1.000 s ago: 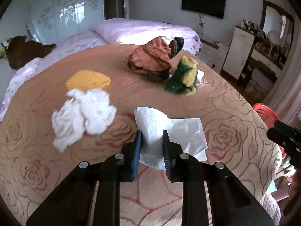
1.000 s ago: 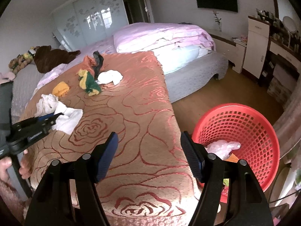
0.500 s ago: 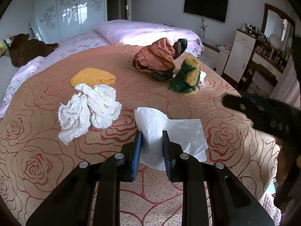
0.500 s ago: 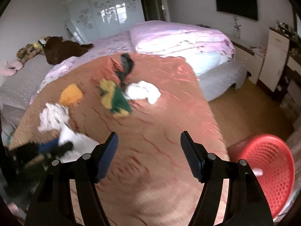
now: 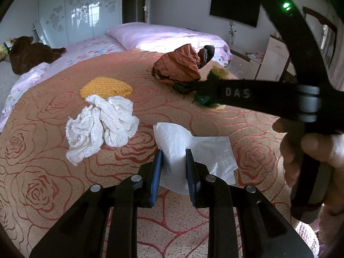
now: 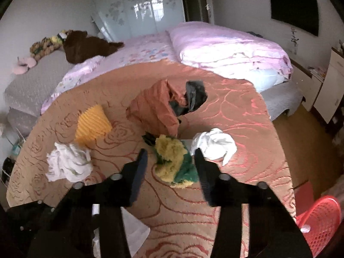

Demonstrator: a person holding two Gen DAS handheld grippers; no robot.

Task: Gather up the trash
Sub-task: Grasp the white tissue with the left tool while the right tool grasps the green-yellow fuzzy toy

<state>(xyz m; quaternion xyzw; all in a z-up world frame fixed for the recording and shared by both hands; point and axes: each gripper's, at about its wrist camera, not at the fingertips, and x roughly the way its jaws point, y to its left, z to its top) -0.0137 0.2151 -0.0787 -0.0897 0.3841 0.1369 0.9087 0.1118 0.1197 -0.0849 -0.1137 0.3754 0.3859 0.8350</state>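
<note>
My left gripper [image 5: 173, 161] is shut on a white tissue [image 5: 206, 150] that lies on the rose-patterned bedspread [image 5: 43, 172]; a fold of it stands up between the blue pads. My right gripper [image 6: 170, 153] hangs over a yellow-and-green fluffy scrubber [image 6: 174, 163]. Its jaws are closing with the scrubber between them, and the pads are still apart from it. In the left wrist view the right gripper's black body [image 5: 258, 99] crosses from the right, held by a hand [image 5: 311, 150], and hides most of the scrubber [image 5: 204, 102].
A white mesh cloth [image 5: 101, 124], a yellow knit pad [image 5: 105, 87], an orange-brown bag [image 5: 178, 66] with a black scrap [image 6: 194, 94] and a crumpled white paper [image 6: 215, 144] lie on the bed. A red basket [image 6: 318, 221] stands on the floor at right.
The right gripper swung left from above the red basket to the scrubber, narrowed its jaws, and entered the left wrist view. The left gripper kept still on the tissue.
</note>
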